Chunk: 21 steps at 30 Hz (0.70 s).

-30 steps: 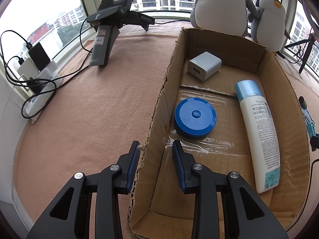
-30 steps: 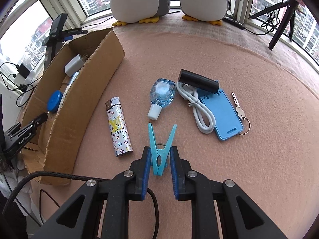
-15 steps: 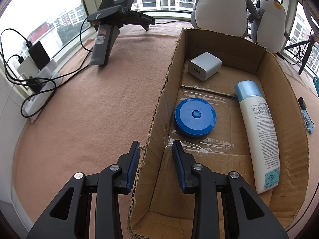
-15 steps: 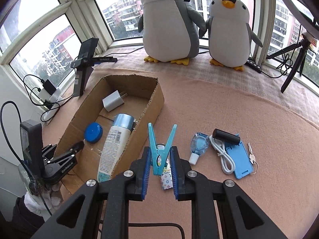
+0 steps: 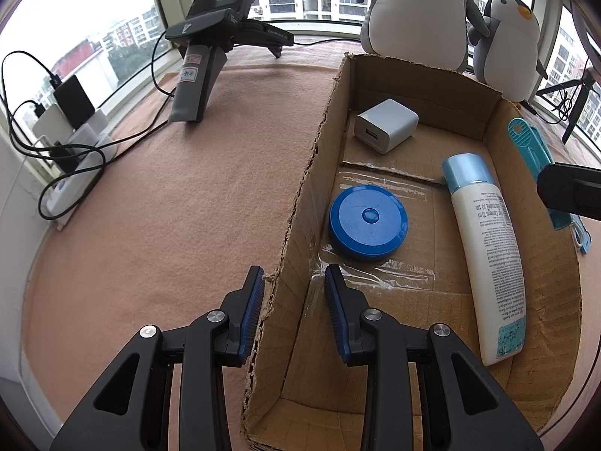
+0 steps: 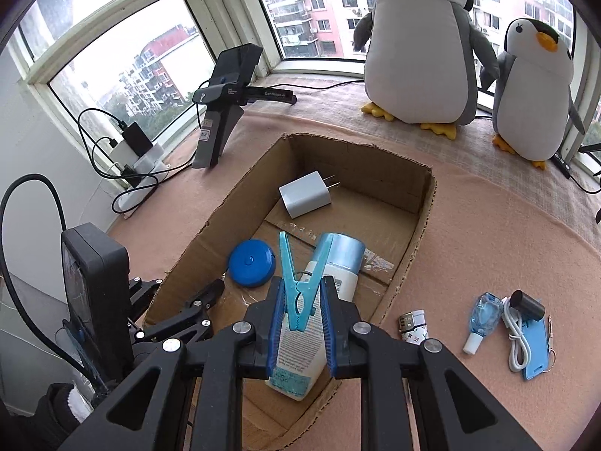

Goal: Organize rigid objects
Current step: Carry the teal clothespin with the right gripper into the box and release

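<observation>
Hovering over the cardboard box (image 6: 426, 203), the right tongs (image 6: 299, 319) are clamped on a turquoise clothespin (image 6: 296, 282), prongs up. The left tongs (image 5: 293, 312) stand apart, straddling the box's near wall. A pinkish cloth-covered surface (image 5: 169, 206) sits by bay windows (image 6: 124, 49).

White bottle (image 5: 484, 248) — "Contents 70 ml"; black stand (image 6: 229, 105) arm — "GenRobot.AI"; other print too small.
</observation>
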Each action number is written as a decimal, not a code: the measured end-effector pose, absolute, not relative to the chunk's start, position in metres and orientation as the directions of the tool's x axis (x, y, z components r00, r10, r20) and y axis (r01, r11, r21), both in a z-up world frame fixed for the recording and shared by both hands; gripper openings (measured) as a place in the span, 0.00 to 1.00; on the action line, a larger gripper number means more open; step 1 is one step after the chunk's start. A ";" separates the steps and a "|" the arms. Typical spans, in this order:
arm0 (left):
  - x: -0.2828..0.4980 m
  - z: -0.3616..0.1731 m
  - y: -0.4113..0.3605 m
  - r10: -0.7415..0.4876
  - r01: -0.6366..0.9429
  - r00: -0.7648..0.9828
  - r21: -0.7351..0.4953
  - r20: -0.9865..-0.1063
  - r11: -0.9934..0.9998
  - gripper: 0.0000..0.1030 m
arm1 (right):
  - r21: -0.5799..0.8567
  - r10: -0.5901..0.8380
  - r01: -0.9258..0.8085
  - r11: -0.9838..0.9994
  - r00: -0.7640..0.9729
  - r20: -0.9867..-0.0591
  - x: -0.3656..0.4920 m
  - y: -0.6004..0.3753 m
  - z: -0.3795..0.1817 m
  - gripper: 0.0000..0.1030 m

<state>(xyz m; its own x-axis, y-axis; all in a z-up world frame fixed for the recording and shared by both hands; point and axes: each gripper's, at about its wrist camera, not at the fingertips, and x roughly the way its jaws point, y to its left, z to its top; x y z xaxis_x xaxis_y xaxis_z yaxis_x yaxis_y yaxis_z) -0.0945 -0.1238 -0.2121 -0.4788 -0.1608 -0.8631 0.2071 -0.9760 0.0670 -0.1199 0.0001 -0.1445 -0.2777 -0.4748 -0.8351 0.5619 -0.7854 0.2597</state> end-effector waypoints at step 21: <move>-0.094 -0.212 -0.125 -0.164 0.206 -0.481 0.071 -0.861 -0.976 0.30 | 0.263 -0.483 0.566 -0.781 -0.280 -0.830 -0.121 -0.010 -0.149 0.41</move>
<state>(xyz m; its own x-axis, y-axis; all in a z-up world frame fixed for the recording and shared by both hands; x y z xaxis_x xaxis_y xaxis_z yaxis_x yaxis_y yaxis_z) -0.0937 -0.1255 -0.2125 -0.4806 -0.1641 -0.8614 0.2064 -0.9759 0.0708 -0.1207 -0.0100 -0.1490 -0.2803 -0.4826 -0.8298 0.5664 -0.7811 0.2629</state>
